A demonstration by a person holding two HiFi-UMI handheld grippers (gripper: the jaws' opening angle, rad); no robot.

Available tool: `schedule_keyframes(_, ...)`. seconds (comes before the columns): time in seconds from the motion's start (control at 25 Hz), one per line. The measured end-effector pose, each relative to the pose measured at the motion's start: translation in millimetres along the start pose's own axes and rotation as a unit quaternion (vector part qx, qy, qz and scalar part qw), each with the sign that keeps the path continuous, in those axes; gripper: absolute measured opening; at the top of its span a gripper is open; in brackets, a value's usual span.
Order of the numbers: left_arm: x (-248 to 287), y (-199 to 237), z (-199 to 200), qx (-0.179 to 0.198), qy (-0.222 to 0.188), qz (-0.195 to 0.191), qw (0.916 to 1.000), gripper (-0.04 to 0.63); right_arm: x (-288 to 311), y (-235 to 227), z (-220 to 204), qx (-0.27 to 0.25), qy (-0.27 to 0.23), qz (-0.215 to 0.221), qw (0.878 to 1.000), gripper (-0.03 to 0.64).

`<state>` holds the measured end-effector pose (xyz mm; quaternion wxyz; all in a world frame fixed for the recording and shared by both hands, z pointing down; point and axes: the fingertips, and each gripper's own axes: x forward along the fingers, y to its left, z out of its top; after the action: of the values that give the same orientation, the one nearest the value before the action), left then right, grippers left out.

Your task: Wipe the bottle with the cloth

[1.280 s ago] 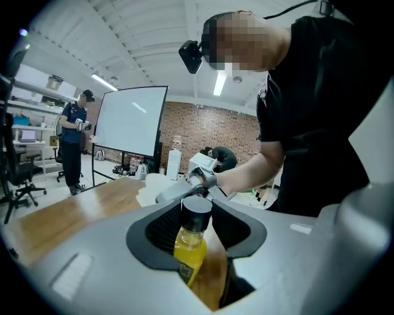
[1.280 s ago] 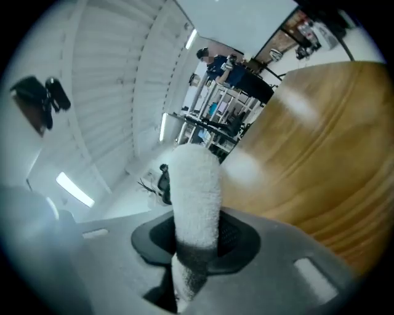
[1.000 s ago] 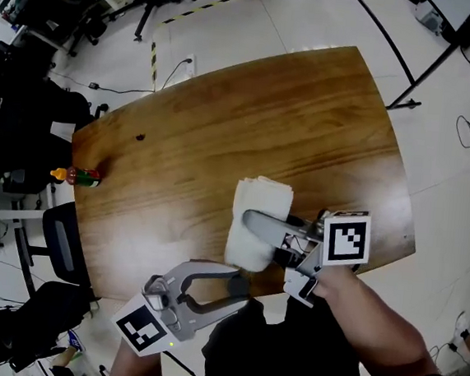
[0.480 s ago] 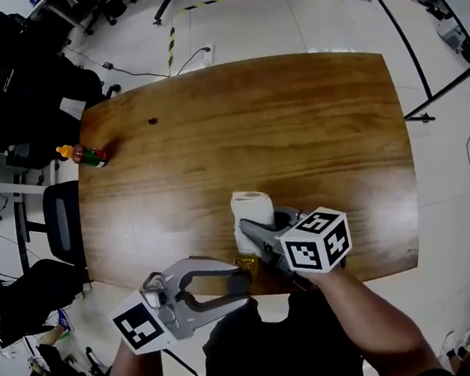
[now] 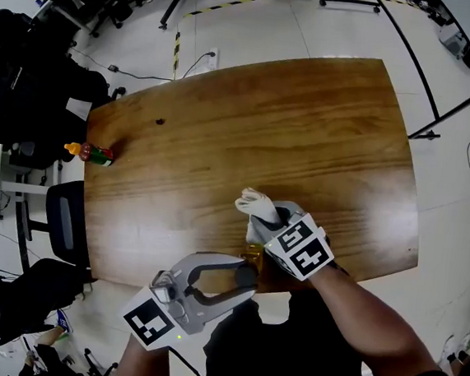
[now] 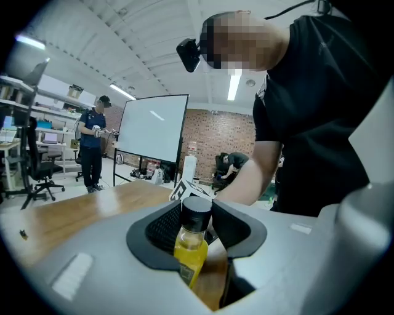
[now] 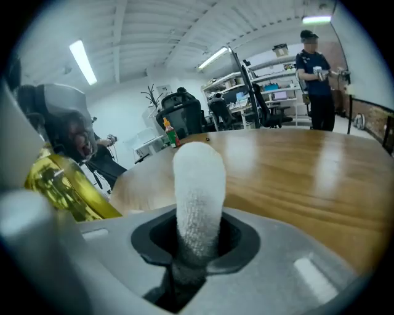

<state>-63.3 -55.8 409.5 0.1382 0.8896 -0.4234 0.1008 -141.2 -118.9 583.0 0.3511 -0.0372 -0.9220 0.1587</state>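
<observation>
Head view had both pieces already picked up, so the setup part looked done to me; the left gripper (image 5: 251, 277) was clamped on the bottle (image 6: 192, 249) just under its black cap, holding it tilted right at the table's (image 5: 224, 124) near edge; the right gripper (image 7: 198, 237) was clenched on the cloth (image 5: 258, 203), with a white rolled wad sticking out past its jaws, also over the table's near edge but a bit further in toward the table's middle; right gripper view put the yellow bottle close on the cloth's left, though I couldn't tell if they were actually touching; so my guess was the real wiping was only about to start, and rubbing down the bottle's body was all left to do; pose-wise, the left hand came in from off the table's near edge with its gripper aimed a touch below level; the right forearm reached in from the table's near right, gripper pitched down more steeply, marker cube facing up.
</observation>
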Motion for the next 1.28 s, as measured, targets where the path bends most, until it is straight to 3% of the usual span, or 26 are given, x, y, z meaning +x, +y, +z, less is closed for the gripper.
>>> schedule_keyframes(0.12,3.3,-0.3,1.9,0.003,-0.011,0.007,0.9999,0.175,-17.6,-14.1,11.0,0.016,-0.029,-0.041,0.999,0.074)
schedule_keyframes(0.24,9.1,-2.3,5.6,0.01,-0.031,0.014,0.9994,0.175,-75.0,-20.5,46.0,0.097,-0.124,-0.046,0.986,0.075)
schedule_keyframes(0.4,14.4,-6.6,11.6,0.026,-0.052,0.019,0.9981,0.173,-178.8,5.3,109.2,0.188,-0.264,0.024,0.946,0.075)
schedule_keyframes(0.52,21.0,-9.1,8.7,0.019,-0.051,0.025,0.9982,0.173,-211.1,45.1,133.3,0.211,-0.283,0.095,0.931,0.075)
schedule_keyframes(0.6,23.2,-8.1,6.9,0.017,-0.049,0.028,0.9983,0.172,-209.2,71.7,140.3,0.199,-0.277,0.117,0.933,0.075)
schedule_keyframes(0.68,22.9,-6.3,7.8,0.02,-0.054,0.03,0.9979,0.171,-196.2,90.8,141.3,0.16,-0.263,0.099,0.946,0.075)
schedule_keyframes(0.84,20.9,-6.3,6.4,0.035,-0.064,0.034,0.9967,0.169,-174.6,102.6,131.8,0.047,-0.23,0.013,0.972,0.075)
schedule_keyframes(0.96,17.6,-6.4,3.7,0.038,-0.078,0.033,0.9957,0.169,-168.3,94.3,120.4,-0.017,-0.204,-0.052,0.977,0.075)
schedule_keyframes(1.28,10.6,1.7,1.3,0.034,-0.078,0.044,0.9955,0.167,-188.2,39.2,85.9,0.006,-0.174,-0.156,0.972,0.075)
